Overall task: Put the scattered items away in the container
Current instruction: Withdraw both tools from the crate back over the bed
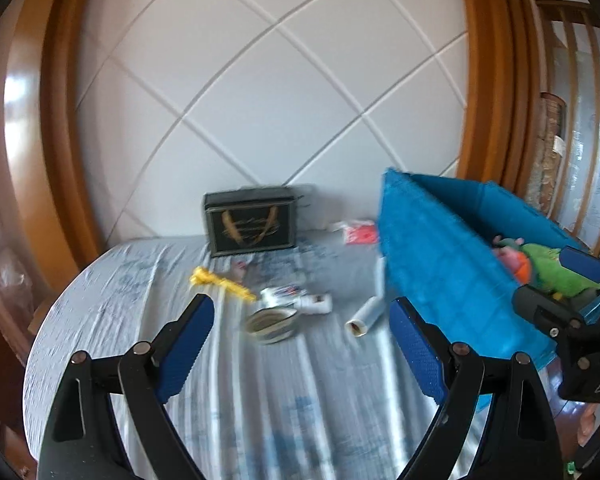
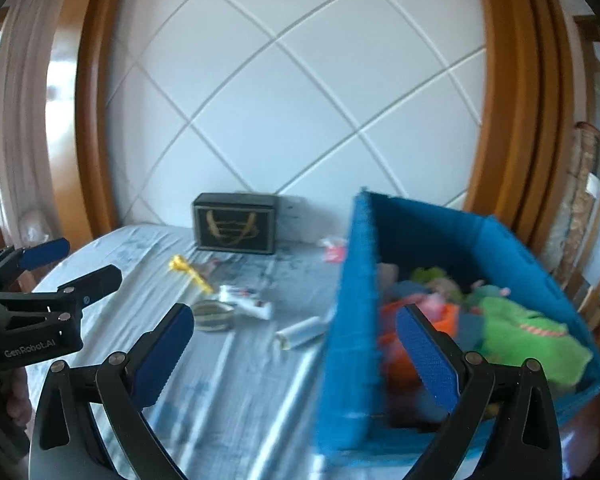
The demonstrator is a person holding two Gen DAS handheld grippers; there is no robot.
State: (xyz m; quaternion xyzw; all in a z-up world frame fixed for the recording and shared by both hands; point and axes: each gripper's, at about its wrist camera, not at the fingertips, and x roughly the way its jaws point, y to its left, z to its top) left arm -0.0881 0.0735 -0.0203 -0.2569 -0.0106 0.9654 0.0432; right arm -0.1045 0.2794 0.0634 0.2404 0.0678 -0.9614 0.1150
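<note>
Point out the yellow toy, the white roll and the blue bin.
yellow toy (image 1: 220, 282), left wrist view, middle of its long body.
white roll (image 1: 364, 316), left wrist view, middle of its side.
blue bin (image 2: 352, 300), right wrist view, outer face of its near wall.

Bright daylight, motion blur (fisheye-warped edges)

Setting: home bedroom. Evidence: bed (image 1: 260, 400) under a wrinkled pale blue-grey sheet; white padded headboard (image 1: 276, 92) quilted in diamonds, framed in glossy orange-brown wood (image 1: 488, 80); curtain (image 2: 24, 100) beside a window at left; 1 blue fabric storage bin (image 2: 352, 320) holding soft toys (image 2: 528, 340); small household clutter on the sheet.
</note>
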